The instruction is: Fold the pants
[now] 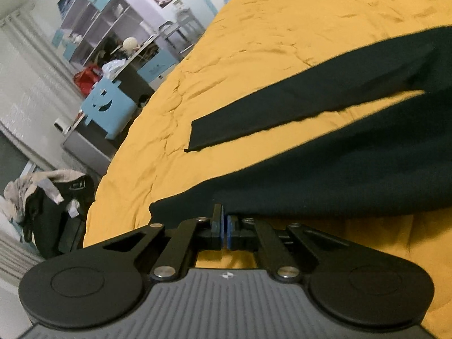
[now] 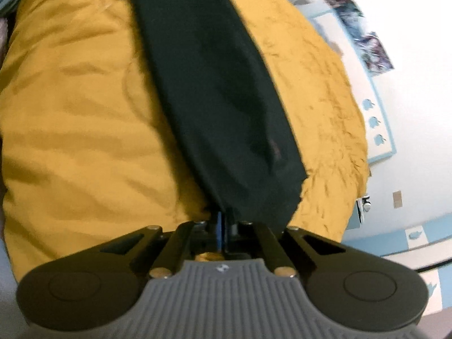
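1. The dark pants (image 1: pixel 353 152) are spread on the yellow bedspread (image 1: pixel 254 56), the two legs parted in a narrow V.
2. In the right wrist view, one leg (image 2: pixel 214 90) runs lengthwise straight away from the camera.
3. The left tongs (image 1: pixel 225 226) are held low and level, pinched narrow on a leg's hem edge.
4. The right tongs (image 2: pixel 223 226) are clamped on the near end of the pants, tilted down over the bed.
5. Shelves (image 1: pixel 93 28) stand beyond the bed's edge.
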